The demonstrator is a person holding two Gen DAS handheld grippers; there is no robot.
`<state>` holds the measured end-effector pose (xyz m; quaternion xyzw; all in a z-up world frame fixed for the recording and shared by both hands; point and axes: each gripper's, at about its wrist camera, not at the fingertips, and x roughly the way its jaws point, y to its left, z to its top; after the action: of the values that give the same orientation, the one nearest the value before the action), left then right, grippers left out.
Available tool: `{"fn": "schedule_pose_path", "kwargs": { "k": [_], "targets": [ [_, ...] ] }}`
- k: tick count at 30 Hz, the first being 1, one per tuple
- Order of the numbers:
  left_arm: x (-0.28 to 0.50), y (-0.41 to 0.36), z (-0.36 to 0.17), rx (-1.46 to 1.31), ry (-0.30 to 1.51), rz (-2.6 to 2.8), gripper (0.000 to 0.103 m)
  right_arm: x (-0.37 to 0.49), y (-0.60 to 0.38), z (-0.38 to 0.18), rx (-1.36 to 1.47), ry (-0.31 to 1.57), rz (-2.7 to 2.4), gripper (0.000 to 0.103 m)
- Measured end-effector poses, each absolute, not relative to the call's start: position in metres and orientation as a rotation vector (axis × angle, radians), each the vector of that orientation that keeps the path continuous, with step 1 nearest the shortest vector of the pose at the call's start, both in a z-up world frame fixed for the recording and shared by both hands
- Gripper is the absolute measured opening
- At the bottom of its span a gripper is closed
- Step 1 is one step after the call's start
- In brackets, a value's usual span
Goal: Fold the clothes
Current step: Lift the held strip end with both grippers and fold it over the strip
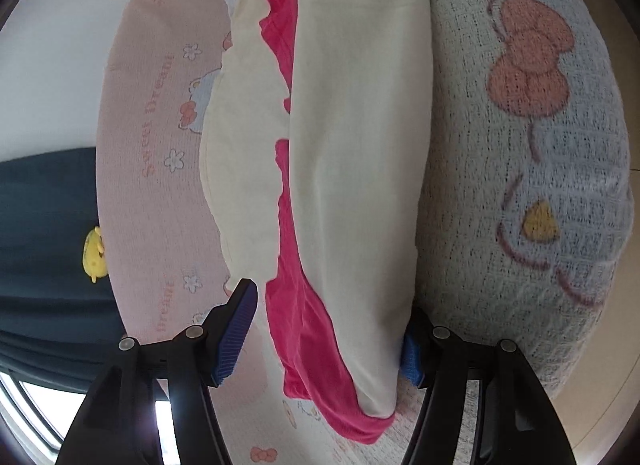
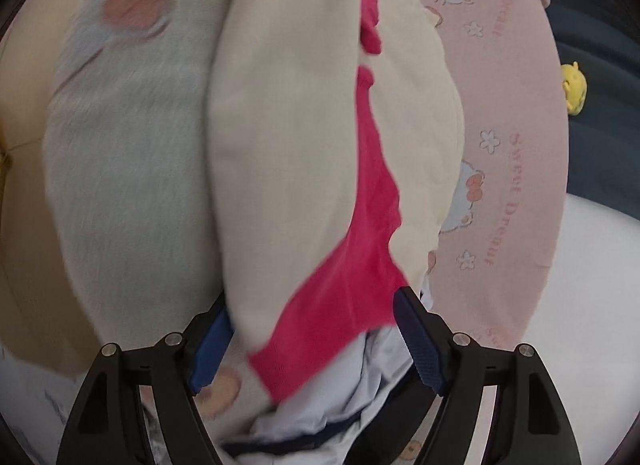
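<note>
From my left gripper (image 1: 324, 329), the cream-and-pink garment (image 1: 352, 145) runs lengthwise away from me over the pink sheet (image 1: 152, 145); its near end lies between fingers (image 1: 236, 333) that stand apart, and I cannot tell whether they pinch it. My right gripper (image 2: 312, 341) straddles the other end, fingers (image 2: 420, 341) spread, not clamped. A pale blue cloth (image 2: 320, 397) beneath is blurred.

Cream-and-pink garment (image 1: 356, 169) filling the middle, bare pink sheet (image 1: 148, 137) one side, grey knitted blanket (image 1: 520, 169) crowding the other
</note>
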<state>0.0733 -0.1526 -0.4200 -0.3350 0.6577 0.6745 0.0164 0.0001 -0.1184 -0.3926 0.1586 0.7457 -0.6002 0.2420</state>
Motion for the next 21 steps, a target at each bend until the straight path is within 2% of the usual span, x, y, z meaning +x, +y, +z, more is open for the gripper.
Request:
{"fn": "schedule_pose_path", "kwargs": {
  "k": [6, 18, 19, 21],
  "targets": [
    [0.082, -0.178, -0.426, -1.003, 2.145, 2.034, 0.063, -0.002, -0.116, -0.396, 0.386, 2.059, -1.655, 0.079],
    [0.085, -0.182, -0.428, -0.949, 2.144, 2.043, 0.063, 0.007, -0.089, -0.42, 0.208, 2.219, -1.613, 0.079],
    [0.085, -0.182, -0.428, -0.944, 2.145, 2.048, 0.063, 0.007, -0.087, -0.419, 0.213, 2.209, -1.608, 0.078],
    [0.083, -0.182, -0.428, -0.946, 2.14, 2.054, 0.062, 0.007, -0.085, -0.417, 0.233, 2.182, -1.603, 0.066]
  ]
}}
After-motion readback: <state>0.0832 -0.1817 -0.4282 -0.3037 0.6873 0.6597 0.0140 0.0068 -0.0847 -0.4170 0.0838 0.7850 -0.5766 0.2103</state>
